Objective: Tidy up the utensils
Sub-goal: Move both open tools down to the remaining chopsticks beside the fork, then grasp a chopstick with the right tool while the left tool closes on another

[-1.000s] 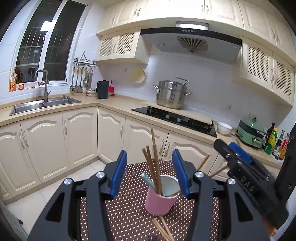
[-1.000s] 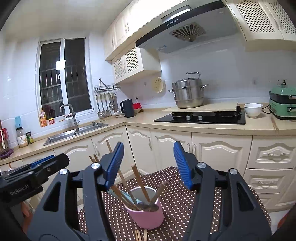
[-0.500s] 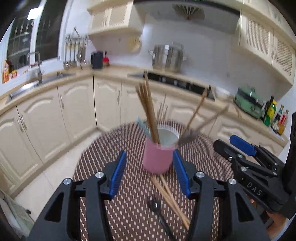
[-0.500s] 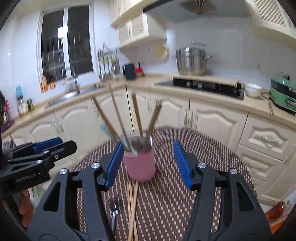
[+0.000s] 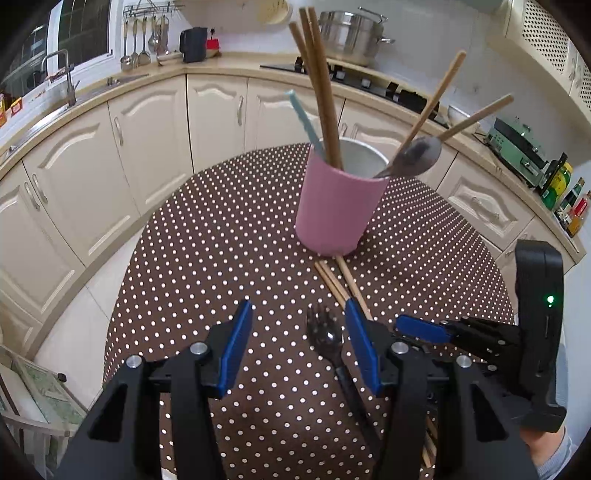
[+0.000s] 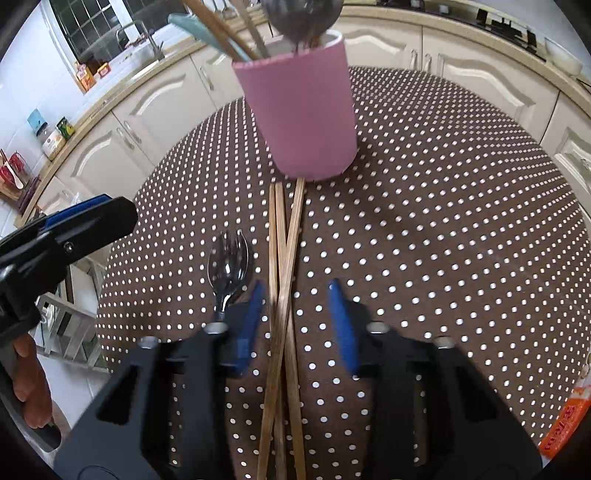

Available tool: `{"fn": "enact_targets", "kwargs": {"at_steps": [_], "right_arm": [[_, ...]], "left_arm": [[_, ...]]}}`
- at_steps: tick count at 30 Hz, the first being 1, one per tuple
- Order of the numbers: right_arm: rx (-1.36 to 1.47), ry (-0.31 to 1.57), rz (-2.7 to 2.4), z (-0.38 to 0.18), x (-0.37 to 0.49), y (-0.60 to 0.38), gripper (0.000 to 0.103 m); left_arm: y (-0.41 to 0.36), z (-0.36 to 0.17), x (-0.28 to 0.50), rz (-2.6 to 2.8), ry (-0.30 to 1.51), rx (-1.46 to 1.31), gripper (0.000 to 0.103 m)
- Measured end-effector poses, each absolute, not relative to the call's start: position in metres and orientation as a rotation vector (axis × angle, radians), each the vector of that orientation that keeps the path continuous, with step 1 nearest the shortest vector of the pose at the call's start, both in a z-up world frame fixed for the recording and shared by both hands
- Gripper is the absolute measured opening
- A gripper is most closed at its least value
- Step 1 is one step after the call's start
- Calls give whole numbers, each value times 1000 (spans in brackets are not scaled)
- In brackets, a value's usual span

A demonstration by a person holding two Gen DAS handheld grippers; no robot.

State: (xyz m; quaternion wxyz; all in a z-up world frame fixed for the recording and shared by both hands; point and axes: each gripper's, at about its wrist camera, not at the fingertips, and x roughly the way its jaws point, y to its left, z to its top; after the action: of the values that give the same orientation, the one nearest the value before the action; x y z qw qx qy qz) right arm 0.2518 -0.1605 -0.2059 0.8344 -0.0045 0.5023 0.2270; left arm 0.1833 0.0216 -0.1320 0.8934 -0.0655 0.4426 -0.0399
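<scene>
A: What is the surface like?

B: A round counter [image 5: 207,236] under a brown cloth with white dots, set in a kitchen of cream cabinets [image 5: 140,122]. A sink [image 5: 59,70] sits under the window, and a steel pot [image 5: 351,33] stands on the hob.

A: And compared with a second ago?

B: Both tools have tipped down. Then they looked across the room at the cabinets and the hood; now the cloth fills both views, and the pink cup [image 5: 338,206] is far closer.

A: Where are the utensils?

B: Chopsticks, a steel spoon [image 5: 415,155] and a pale blue handle stand in the cup. Loose chopsticks [image 6: 282,266] lie crossed on the cloth, their far ends touching the cup's base. A steel spork [image 6: 229,266] lies just beside them.

A: The tools?

B: The left tool [image 5: 299,350] stands open, the spork's head between its fingers, untouched. The right tool [image 6: 297,325] is closing, the loose chopsticks between its fingers; its left pad is just beside them, not pressing.

A: Anything in the way?

B: The spork lies right by the right tool's left finger, and the two tools are near each other.
</scene>
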Motion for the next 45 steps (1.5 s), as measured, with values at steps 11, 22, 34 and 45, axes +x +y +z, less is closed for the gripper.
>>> {"fn": "enact_targets", "kwargs": {"at_steps": [11, 22, 34, 45], "right_arm": [[-17, 1079, 500, -210, 259, -154, 8], [15, 1082, 444, -208, 256, -202, 7], [87, 1079, 480, -215, 246, -234, 7], [89, 1094, 504, -214, 251, -238, 7]], "left_arm": [[15, -144, 189, -143, 997, -181, 52], [-28, -171, 199, -225, 1136, -202, 42], [-54, -197, 216, -182, 1243, -187, 24], [-97, -209, 248, -115, 1267, -93, 16]]}}
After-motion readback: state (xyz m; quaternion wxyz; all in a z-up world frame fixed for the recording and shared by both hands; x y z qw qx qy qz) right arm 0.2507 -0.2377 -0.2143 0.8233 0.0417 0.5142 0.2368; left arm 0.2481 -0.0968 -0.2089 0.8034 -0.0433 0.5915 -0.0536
